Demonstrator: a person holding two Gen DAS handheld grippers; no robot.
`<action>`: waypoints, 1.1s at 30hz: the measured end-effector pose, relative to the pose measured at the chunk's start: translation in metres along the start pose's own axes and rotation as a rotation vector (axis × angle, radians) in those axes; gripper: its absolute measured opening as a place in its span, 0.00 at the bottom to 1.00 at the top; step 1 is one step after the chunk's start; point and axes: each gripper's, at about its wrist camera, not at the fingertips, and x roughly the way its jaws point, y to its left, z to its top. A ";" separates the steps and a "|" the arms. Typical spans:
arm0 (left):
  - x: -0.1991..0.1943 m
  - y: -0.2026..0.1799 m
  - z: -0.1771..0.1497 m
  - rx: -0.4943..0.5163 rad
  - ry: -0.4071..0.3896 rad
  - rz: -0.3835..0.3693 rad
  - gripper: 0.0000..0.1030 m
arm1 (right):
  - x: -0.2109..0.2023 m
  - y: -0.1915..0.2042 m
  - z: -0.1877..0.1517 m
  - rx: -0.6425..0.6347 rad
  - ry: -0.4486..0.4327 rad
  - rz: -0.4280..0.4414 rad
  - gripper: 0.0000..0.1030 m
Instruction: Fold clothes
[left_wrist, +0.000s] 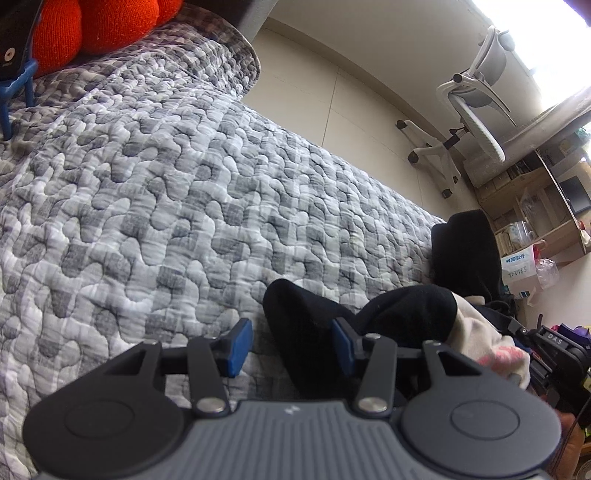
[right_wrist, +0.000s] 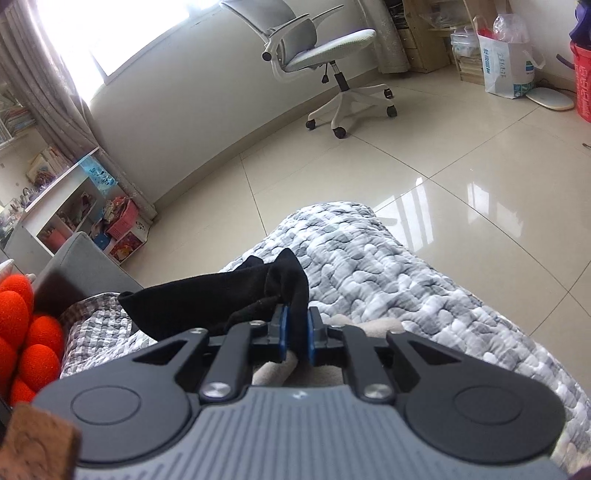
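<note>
A black sock lies on the grey quilted bedspread, bunched between the fingers of my left gripper. The left gripper is open: its right pad is against the sock and its left pad stands apart over the quilt. Right of it lies a cream sock with pink marks. My right gripper is shut on a fold of the black sock, which trails left above the quilt. Cream fabric shows under the right fingers.
A dark garment sits at the quilt's far right edge. Red knitted cushions and a blue stand are at the bed's head. Beyond the bed are a tiled floor, a white office chair, shelves and bags.
</note>
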 end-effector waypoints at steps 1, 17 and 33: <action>0.000 -0.001 -0.001 0.007 0.011 -0.015 0.47 | 0.002 -0.001 0.001 0.002 0.002 -0.002 0.10; 0.012 -0.008 -0.024 -0.035 0.049 -0.016 0.10 | 0.002 0.019 0.002 -0.063 -0.022 -0.004 0.10; -0.082 0.046 0.012 -0.052 -0.389 0.346 0.09 | -0.017 0.100 -0.003 -0.229 -0.098 0.145 0.10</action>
